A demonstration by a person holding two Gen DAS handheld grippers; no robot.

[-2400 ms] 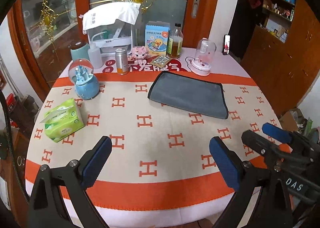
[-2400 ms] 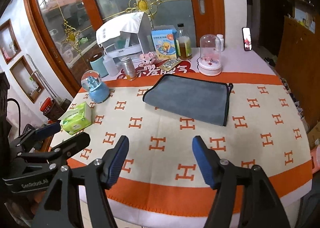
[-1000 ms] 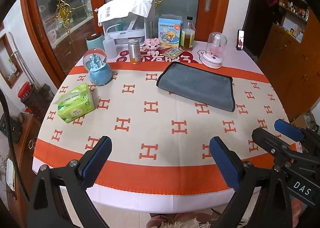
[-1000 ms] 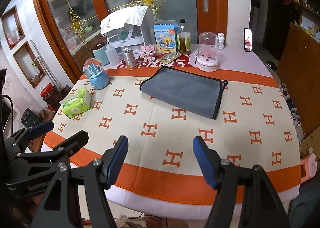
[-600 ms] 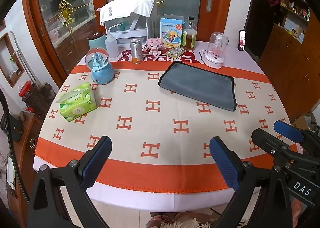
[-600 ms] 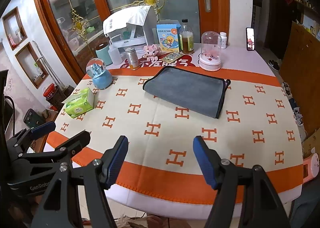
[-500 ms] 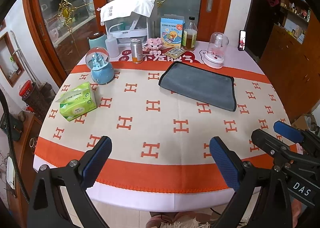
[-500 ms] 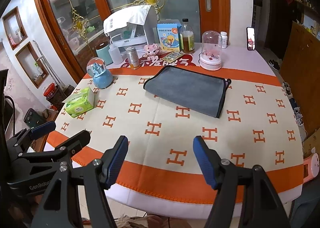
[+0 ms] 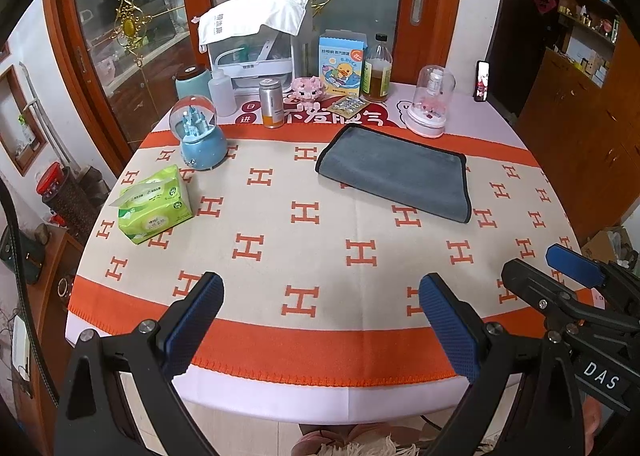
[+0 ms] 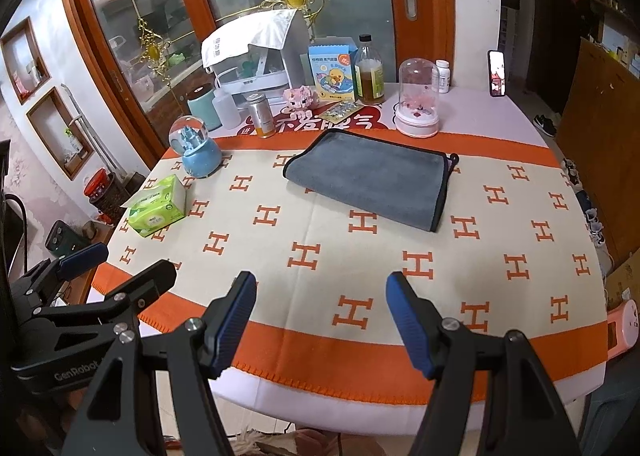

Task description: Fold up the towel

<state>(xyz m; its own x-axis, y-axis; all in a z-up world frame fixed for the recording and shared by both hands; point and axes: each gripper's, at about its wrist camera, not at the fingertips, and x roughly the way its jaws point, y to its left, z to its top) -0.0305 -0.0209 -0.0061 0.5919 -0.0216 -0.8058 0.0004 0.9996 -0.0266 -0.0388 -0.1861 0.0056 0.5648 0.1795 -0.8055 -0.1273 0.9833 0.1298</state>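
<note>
Both tongs, left (image 9: 320, 320) and right (image 10: 322, 318), hang with jaws apart and gripping nothing above the near table edge (image 9: 320, 400), well short of the folded grey towel (image 9: 394, 171) ahead.

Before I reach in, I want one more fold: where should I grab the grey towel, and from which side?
Judging by its pose, take the towel at the black-piped short end on the right, coming low from that side. It lies flat; the left end looks like a rounded fold, so the right end's layers should lift over.
</note>
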